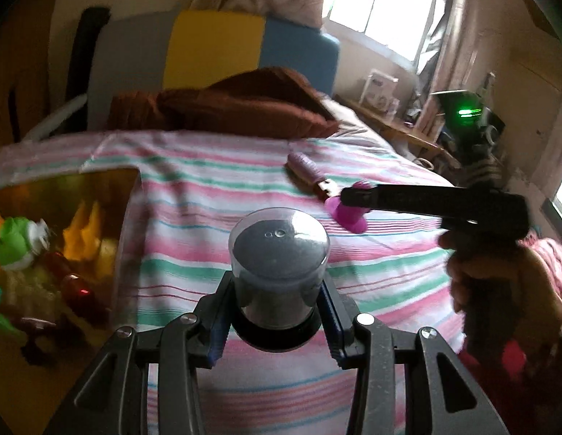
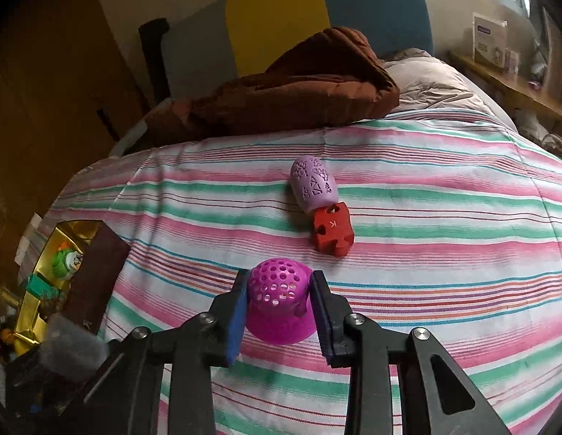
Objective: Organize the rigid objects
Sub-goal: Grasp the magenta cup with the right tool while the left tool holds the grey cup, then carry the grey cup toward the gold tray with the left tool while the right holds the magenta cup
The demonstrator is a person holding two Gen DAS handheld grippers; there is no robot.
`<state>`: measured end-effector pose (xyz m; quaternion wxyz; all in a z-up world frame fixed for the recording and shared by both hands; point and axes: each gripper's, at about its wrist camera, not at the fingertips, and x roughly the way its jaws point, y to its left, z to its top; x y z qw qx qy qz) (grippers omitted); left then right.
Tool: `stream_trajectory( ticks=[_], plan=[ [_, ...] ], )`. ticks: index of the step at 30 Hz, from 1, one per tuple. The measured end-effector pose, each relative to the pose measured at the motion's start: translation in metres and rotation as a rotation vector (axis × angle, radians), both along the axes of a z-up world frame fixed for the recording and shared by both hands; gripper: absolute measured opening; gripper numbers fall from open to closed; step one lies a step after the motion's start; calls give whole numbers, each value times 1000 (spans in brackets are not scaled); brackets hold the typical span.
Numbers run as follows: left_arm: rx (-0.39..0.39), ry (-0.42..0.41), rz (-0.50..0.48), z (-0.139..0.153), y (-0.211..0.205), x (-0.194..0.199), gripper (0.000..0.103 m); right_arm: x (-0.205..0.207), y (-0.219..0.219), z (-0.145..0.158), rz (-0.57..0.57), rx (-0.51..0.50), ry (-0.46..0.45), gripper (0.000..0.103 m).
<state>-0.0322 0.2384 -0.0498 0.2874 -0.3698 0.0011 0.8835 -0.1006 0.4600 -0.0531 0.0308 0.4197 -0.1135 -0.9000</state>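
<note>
My left gripper (image 1: pixel 277 311) is shut on a clear-capped dark cylinder jar (image 1: pixel 279 264) and holds it above the striped bed sheet. My right gripper (image 2: pixel 279 308) is shut on a magenta perforated dome (image 2: pixel 279 301); it also shows in the left wrist view (image 1: pixel 344 210) at the tip of the right gripper (image 1: pixel 353 197). A lilac patterned egg-shaped piece (image 2: pixel 313 183) and a red puzzle block (image 2: pixel 331 230) lie together on the sheet beyond the right gripper, also in the left wrist view (image 1: pixel 304 170).
A gold-lined box (image 1: pixel 110 188) with several toys, among them a green one (image 1: pixel 12 241), stands at the left; it also shows in the right wrist view (image 2: pixel 74 226). A brown blanket (image 2: pixel 299 87) lies at the back. A wooden shelf (image 2: pixel 516 87) is at the right.
</note>
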Motion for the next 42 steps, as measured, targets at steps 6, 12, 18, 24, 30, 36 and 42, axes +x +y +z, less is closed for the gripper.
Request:
stream_trajectory(
  ticks=[6, 12, 18, 24, 30, 36, 42],
  plan=[
    [-4, 69, 1, 24, -36, 23, 44, 2, 6, -4, -17, -61, -13, 33],
    [3, 87, 86, 38, -92, 28, 44, 4, 5, -3, -19, -64, -8, 33],
    [9, 88, 252, 41, -161, 14, 44, 6, 3, -1, -14, -58, 6, 33],
    [-33, -4, 375, 19, -217, -3, 44, 7, 1, -2, -8, -41, 6, 33],
    [-83, -108, 425, -10, -250, -11, 44, 7, 0, -4, -5, -34, 2, 33],
    [-150, -126, 480, -21, -263, -19, 44, 6, 1, -5, -4, -28, -2, 33],
    [-166, -142, 585, -29, -283, -23, 47, 5, 1, -7, -3, -25, -8, 33]
  ],
)
